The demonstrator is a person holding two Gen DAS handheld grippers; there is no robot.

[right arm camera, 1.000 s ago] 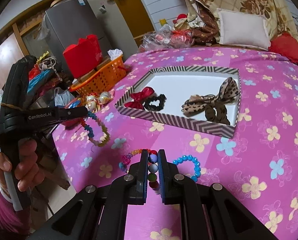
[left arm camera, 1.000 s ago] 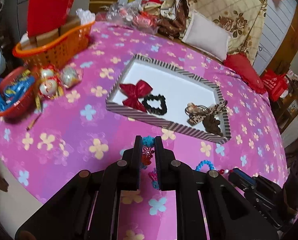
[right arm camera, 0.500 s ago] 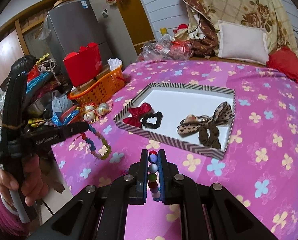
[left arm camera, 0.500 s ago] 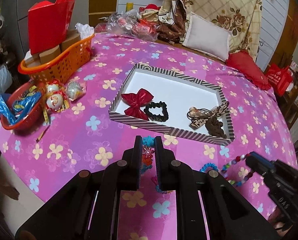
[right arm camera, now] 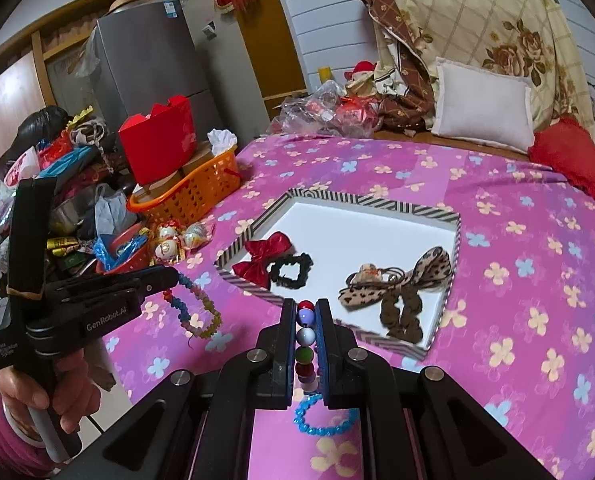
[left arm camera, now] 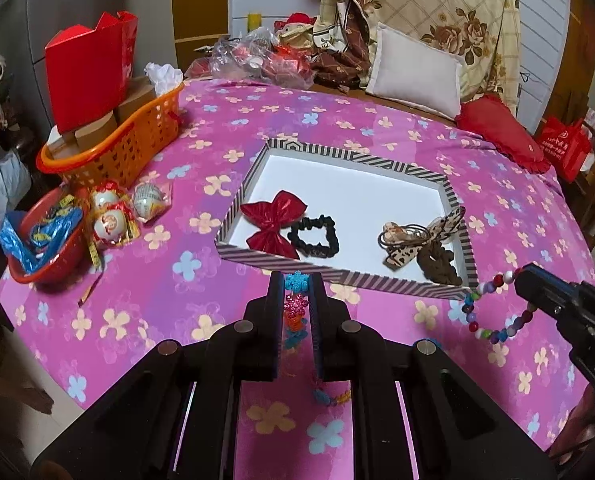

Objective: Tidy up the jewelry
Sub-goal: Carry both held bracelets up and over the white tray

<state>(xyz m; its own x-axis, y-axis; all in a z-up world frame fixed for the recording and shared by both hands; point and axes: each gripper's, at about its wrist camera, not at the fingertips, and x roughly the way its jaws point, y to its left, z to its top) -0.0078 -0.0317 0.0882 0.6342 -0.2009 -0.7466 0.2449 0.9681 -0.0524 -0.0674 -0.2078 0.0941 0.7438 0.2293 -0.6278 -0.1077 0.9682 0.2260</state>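
My left gripper (left arm camera: pixel 296 280) is shut on a flower-bead bracelet (left arm camera: pixel 295 305), held above the pink cloth just before the striped tray (left arm camera: pixel 345 278); the bracelet hangs from it in the right wrist view (right arm camera: pixel 195 312). My right gripper (right arm camera: pixel 306 307) is shut on a round-bead bracelet (right arm camera: pixel 305 336), which dangles in the left wrist view (left arm camera: pixel 493 312) off the tray's near right corner. The tray (right arm camera: pixel 445 312) holds a red bow (left arm camera: pixel 275 222), a black scrunchie (left arm camera: pixel 313 236), and leopard hair ties (left arm camera: pixel 421 244). A blue bead bracelet (right arm camera: pixel 321 420) lies on the cloth under the right gripper.
An orange basket (left arm camera: pixel 117 148) with a red box (left arm camera: pixel 87 72) stands at far left. A red bowl (left arm camera: pixel 43 236) and wrapped balls (left arm camera: pixel 115 216) lie beside it. Pillows (left arm camera: pixel 417 70) and plastic bags (left arm camera: pixel 257 56) crowd the far edge. The table edge is near left.
Both grippers have risen and moved toward the tray with their bracelets. The round-bead bracelet left the cloth and now hangs free; the blue bracelet stayed on the cloth.
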